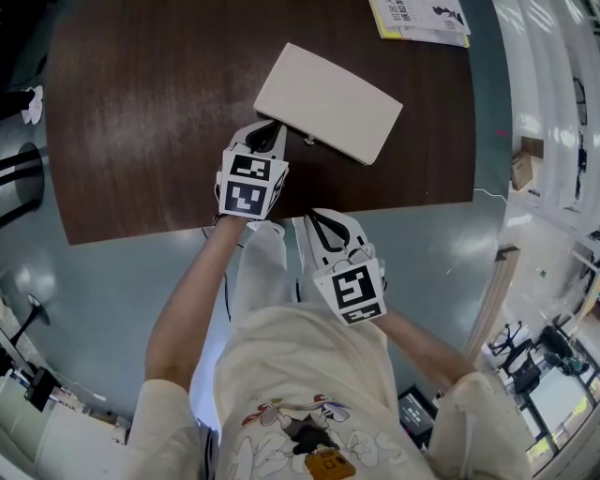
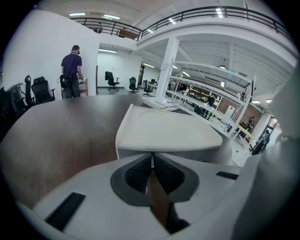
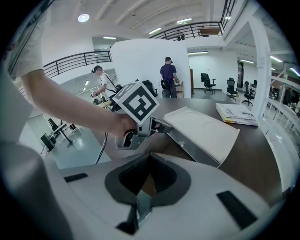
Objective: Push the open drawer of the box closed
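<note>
A flat cream box [image 1: 328, 101] lies at an angle on the dark wooden table [image 1: 141, 122]. Its drawer front, with a small knob [image 1: 309, 141], faces me and looks about level with the box body. My left gripper [image 1: 270, 129] is shut, its tips against the left end of that front. In the left gripper view the box [image 2: 164, 131] fills the space just beyond the closed jaws. My right gripper [image 1: 323, 225] hangs shut and empty over the table's near edge, apart from the box. From the right gripper view I see the left gripper [image 3: 164, 125] touching the box [image 3: 201, 126].
A booklet [image 1: 422, 19] lies at the table's far right corner. The table's near edge runs just behind the left gripper, with grey floor [image 1: 112, 281] below it. Two people [image 3: 168, 77] stand far off among office chairs.
</note>
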The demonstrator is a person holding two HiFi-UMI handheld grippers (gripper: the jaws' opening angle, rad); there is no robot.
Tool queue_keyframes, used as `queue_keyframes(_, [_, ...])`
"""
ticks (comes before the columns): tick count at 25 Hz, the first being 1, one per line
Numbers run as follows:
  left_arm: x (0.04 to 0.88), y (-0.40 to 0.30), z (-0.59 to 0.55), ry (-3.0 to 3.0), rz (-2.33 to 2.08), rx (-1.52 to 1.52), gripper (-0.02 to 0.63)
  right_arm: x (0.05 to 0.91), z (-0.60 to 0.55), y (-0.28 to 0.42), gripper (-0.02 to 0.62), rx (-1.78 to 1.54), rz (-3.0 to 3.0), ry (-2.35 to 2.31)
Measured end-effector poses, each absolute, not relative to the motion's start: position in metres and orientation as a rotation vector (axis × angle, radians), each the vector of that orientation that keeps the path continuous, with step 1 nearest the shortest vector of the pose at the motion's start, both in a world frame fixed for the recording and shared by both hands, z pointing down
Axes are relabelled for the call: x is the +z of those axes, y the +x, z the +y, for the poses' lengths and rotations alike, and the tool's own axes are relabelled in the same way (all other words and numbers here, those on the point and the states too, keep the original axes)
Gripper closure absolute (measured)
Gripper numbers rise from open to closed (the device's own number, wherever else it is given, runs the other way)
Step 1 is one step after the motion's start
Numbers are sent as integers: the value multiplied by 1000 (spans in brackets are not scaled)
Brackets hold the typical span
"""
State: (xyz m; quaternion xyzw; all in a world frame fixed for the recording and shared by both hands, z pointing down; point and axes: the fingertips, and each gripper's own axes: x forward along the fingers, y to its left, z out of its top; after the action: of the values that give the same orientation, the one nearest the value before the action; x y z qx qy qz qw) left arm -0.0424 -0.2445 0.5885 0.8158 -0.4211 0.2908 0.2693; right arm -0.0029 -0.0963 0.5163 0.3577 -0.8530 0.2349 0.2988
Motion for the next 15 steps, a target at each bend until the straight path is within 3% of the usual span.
queue_keyframes(15, [569, -43, -232, 2180, -1143, 727, 583, 508, -98, -7, 589, 584, -2282, 945])
